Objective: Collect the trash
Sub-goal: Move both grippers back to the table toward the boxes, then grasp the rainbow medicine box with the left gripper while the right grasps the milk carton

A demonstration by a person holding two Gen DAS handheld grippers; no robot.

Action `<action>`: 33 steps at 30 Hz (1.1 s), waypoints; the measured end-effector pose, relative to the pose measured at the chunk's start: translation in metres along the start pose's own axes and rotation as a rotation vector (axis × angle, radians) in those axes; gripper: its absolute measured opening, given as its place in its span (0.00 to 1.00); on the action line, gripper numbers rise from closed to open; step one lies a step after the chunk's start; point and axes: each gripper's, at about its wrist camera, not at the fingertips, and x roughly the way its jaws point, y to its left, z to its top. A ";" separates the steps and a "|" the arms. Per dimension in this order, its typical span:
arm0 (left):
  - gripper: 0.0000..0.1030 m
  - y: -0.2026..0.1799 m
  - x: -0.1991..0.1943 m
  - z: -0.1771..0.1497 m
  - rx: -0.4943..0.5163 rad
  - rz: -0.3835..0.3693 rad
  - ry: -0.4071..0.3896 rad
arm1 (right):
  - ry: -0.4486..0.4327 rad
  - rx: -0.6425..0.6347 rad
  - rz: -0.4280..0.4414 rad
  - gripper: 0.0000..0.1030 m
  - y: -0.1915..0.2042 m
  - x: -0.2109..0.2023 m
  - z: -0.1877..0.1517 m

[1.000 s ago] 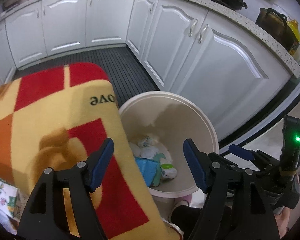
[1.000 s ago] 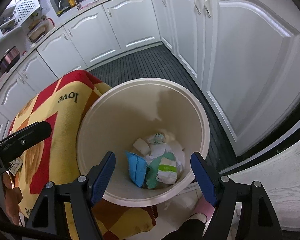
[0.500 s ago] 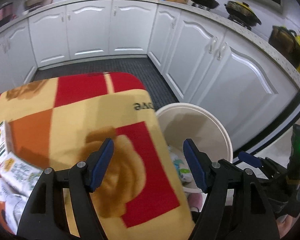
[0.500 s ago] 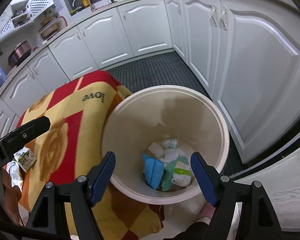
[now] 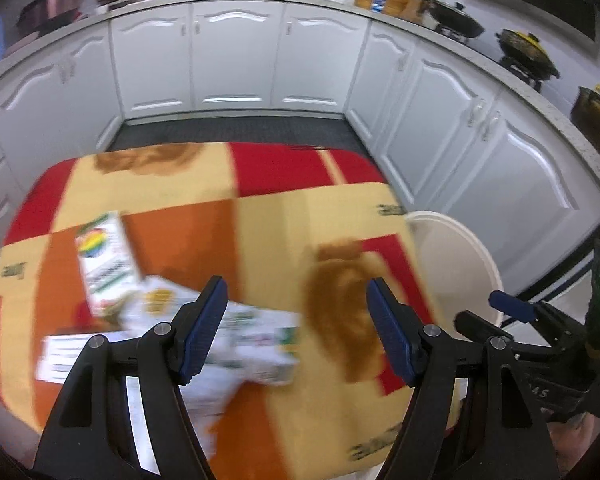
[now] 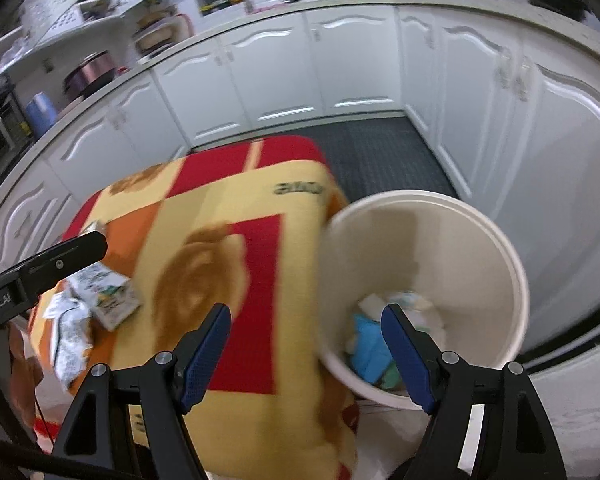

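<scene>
A table under a red, orange and yellow blanket (image 5: 260,236) (image 6: 228,216) carries trash at its left: a carton with a rainbow logo (image 5: 102,264), a flattened green-and-white carton (image 5: 256,340) (image 6: 108,300), a white paper (image 5: 66,356) and a crumpled wrapper (image 6: 70,336). My left gripper (image 5: 296,328) hangs open above the blanket, just right of the flattened carton, holding nothing. A cream trash bin (image 6: 428,280) (image 5: 456,264) stands at the table's right end with blue, green and white scraps (image 6: 370,344) inside. My right gripper (image 6: 306,354) is open and empty over the bin's left rim.
White kitchen cabinets (image 5: 236,60) (image 6: 500,120) wrap the back and right. A dark ribbed mat (image 6: 372,152) covers the floor between them and the table. Pots (image 5: 526,46) sit on the counter. The left gripper's body (image 6: 44,268) crosses the right wrist view's left edge.
Both grippers have swung left, from over the bin toward the table. The bin slid to the right in both views, and the cartons came into sight. Both jaws stay as wide as before.
</scene>
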 end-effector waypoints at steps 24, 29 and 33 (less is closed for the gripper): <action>0.69 0.173 0.003 0.000 -0.282 0.114 0.081 | 0.268 -0.413 0.343 0.77 0.183 0.125 0.037; 0.69 0.174 0.031 0.008 -0.330 0.091 0.120 | 0.185 -0.327 0.302 0.55 0.168 0.122 0.030; 0.69 0.166 0.050 0.014 -0.358 0.152 0.107 | 0.096 -0.254 0.155 0.55 0.143 0.106 0.039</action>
